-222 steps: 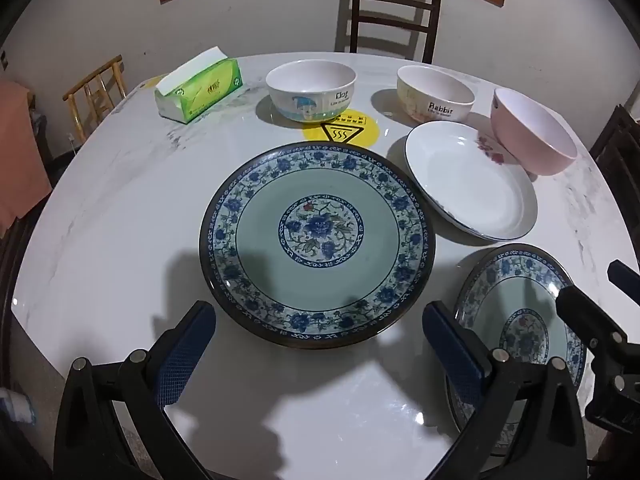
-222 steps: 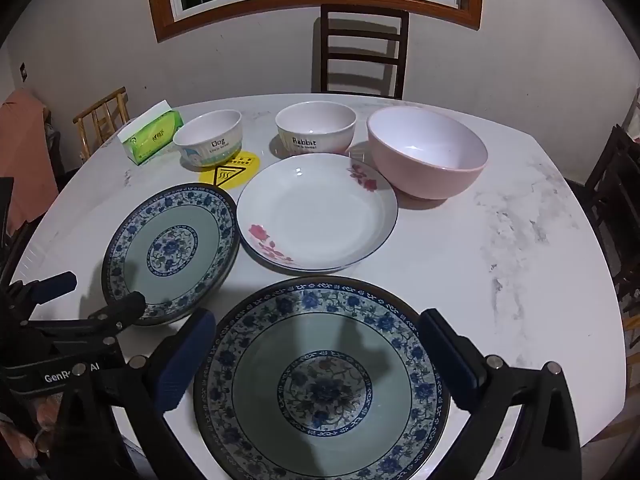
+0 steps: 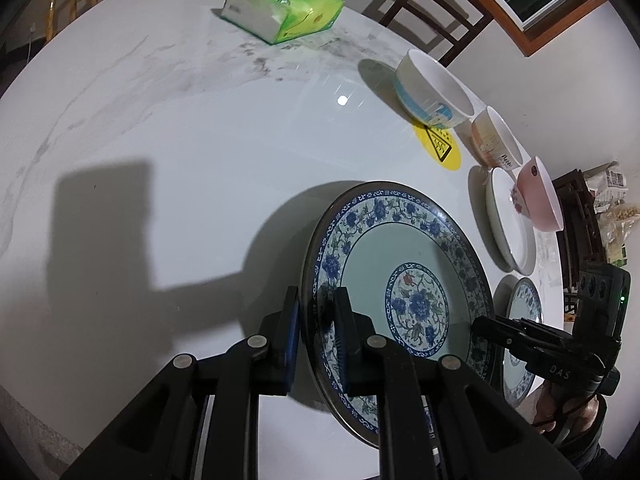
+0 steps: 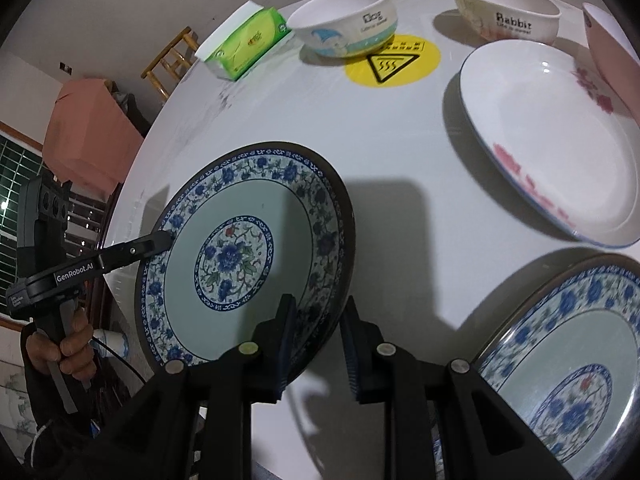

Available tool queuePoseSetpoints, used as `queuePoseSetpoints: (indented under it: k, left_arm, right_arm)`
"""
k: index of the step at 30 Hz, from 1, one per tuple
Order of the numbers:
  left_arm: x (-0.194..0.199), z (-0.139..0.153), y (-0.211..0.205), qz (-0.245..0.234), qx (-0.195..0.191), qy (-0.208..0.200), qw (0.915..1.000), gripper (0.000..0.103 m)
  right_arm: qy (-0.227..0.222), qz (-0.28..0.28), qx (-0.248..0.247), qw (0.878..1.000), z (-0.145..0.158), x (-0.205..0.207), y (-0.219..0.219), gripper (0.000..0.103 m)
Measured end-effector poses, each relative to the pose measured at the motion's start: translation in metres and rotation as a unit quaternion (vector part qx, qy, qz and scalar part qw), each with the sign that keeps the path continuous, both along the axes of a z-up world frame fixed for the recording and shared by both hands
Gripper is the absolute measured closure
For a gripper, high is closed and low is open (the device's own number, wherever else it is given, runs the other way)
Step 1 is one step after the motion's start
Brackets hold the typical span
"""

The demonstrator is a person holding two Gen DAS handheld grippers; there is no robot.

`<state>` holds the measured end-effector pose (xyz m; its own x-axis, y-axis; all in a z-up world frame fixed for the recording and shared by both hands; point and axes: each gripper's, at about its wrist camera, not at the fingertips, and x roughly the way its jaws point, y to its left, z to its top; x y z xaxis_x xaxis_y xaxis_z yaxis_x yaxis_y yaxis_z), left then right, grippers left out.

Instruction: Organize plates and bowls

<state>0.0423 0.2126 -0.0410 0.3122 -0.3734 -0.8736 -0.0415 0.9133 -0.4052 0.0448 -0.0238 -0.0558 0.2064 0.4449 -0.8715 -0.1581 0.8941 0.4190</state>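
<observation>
Since the earlier frame, the large blue-patterned plate [image 3: 400,276] is tilting up off the bench [image 3: 200,140], both grippers pinching it. The left gripper [image 3: 316,312] jaws are clamping its near rim; the right gripper [image 4: 316,320] jaws are straddling the opposite rim. Beyond are lying a smaller patterned plate [image 4: 568,360], white plate [image 4: 540,128] and three bowls [image 4: 344,20].

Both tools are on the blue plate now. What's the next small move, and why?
Probably carry the blue plate rightward toward the second blue plate for stacking. The left tool is clamped on one rim, the right tool straddles the opposite rim, and the matching plate lies just beside it on the table.
</observation>
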Motion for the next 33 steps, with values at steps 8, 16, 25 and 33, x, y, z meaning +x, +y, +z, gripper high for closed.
queuePoseSetpoints:
  k: [8,16,25,33]
  left_arm:
    - [-0.006,-0.015,0.006,0.003,0.009,0.015,0.9999,0.086]
    - [-0.007,-0.016,0.005,0.003,0.032,0.009,0.9994,0.068]
    - [-0.015,0.014,0.010,0.043,0.082,-0.037,0.9950,0.042]
    - [-0.039,0.063,-0.061,-0.033,0.089,-0.139,0.9858,0.035]
  right_arm:
    - [0.003,0.020,-0.019,1.000,-0.007,-0.010,0.015,0.080]
    - [-0.008,0.033,-0.034,0.999,-0.008,-0.010,0.025,0.078]
    - [-0.032,0.021,-0.030,0.999,0.010,-0.019,0.003,0.070]
    - [-0.079,-0.010,-0.010,0.997,0.049,-0.047,-0.061,0.070]
